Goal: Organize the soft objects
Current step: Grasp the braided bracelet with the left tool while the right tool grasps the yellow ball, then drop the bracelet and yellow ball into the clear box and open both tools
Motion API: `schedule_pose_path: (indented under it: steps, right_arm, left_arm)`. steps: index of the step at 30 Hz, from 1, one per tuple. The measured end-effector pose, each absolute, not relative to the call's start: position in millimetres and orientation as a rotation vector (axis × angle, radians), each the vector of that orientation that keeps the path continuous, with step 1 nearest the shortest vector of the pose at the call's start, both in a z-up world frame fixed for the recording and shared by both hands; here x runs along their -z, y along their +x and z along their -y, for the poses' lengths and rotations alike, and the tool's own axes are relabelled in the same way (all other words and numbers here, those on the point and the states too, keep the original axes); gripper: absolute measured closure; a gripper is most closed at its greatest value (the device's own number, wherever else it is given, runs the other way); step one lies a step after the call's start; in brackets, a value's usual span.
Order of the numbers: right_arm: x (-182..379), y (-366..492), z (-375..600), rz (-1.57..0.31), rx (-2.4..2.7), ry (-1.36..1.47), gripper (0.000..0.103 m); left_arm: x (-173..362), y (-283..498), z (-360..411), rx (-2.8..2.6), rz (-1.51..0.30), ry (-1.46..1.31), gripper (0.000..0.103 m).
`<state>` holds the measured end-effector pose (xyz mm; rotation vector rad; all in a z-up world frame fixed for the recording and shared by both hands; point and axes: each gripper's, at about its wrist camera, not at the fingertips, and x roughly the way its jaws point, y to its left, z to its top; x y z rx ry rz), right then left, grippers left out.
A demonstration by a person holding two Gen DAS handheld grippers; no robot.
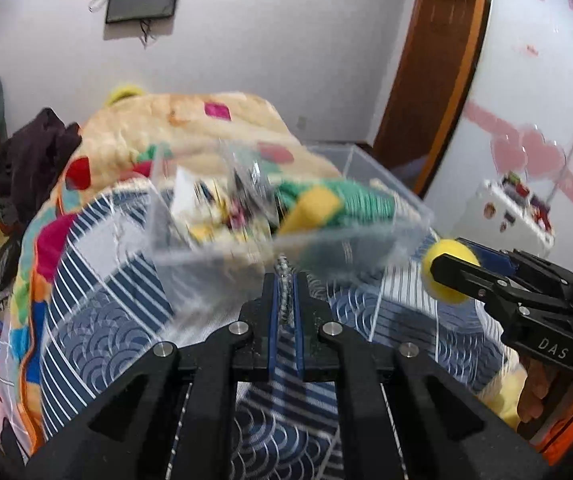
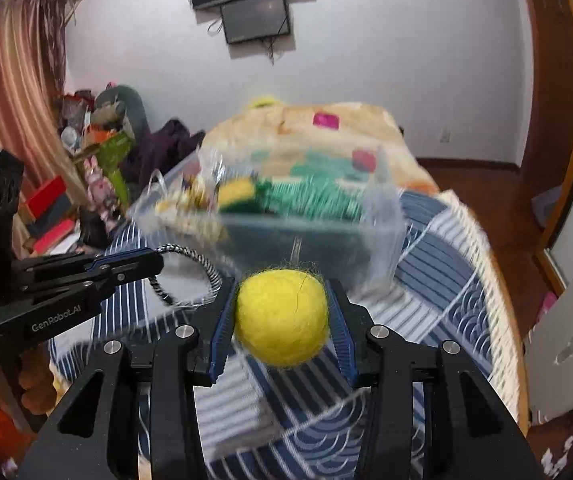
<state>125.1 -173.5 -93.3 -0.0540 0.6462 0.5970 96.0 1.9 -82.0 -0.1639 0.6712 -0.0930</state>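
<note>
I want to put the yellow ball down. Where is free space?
Bare striped bedcover lies between the clear box and the bed's right edge. Inside the box is crowded with green knit. The left claw with its braided cord blocks the left side.

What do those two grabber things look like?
Both are black plastic with silver screws and blue ribbed pads inside the jaws. The left gripper says "GenRobot.AI" in white. The right gripper says "DAS". No cables show.

Yellow felt ball [image 2: 282, 316] pinched, braided cord [image 2: 190, 264] gripped, clear bin [image 1: 286, 208] blurred
</note>
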Motion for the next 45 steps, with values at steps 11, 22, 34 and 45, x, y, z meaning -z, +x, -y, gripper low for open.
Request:
schedule_pose_path:
  steps: [11,22,34,45]
  right_arm:
    - [66,145,178,-0.545,-0.534,-0.011,0.063]
    - [77,152,177,-0.593,-0.538,-0.020,0.062]
    - [81,153,177,-0.614,-0.543,-0.028,0.062]
    - [76,156,182,-0.596,-0.531,-0.015,0.062]
  left_arm:
    - [64,103,-22,0.021,-0.630,-0.070,0.095]
    - [127,83,-28,0.081,-0.837,-0.102,0.035]
    - [150,67,3,0.073,-0.856,-0.007,0.050]
    - [119,69,-18,0.056,-0.784,-0.062,0.087]
